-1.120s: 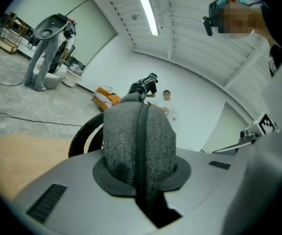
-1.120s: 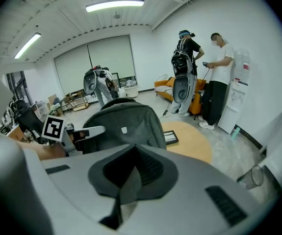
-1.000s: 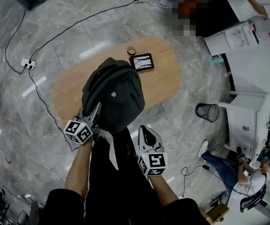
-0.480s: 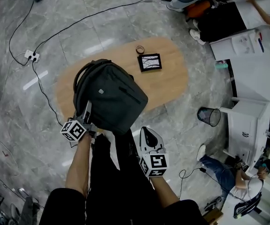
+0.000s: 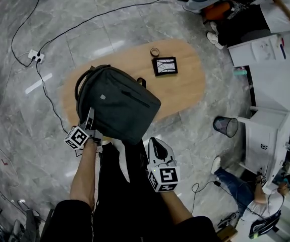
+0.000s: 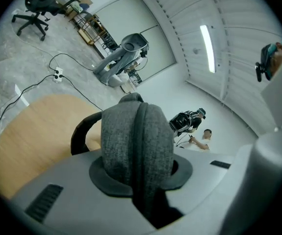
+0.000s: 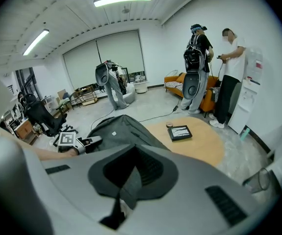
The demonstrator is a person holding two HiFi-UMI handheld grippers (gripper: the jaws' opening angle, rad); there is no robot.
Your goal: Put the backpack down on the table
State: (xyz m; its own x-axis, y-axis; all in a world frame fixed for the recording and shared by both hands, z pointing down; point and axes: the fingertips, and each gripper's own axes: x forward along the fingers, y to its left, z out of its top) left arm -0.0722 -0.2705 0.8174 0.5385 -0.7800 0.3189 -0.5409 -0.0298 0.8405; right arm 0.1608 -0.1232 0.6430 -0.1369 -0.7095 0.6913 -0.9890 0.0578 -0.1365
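Backpack (image 5: 119, 102), dark grey, lies on its back on the near half of the oval wooden table (image 5: 185, 84). It carries a small pale label patch (image 5: 103, 97); print too small to read.

Left gripper (image 5: 90, 116) is at the bag's near-left edge, clamped on a padded grey strap (image 6: 136, 141), jaws just now easing apart. Right gripper (image 5: 157, 146) hangs off the table's near edge, jaws together, empty.

A dark framed panel (image 5: 164, 65) and a ring (image 5: 155, 51) lie beyond the bag; no legible writing.

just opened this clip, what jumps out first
A dark grey backpack lies over the near end of the oval wooden table. The left tool has its strap between its jaws, which have just been opening. A small black frame lies near the far end.
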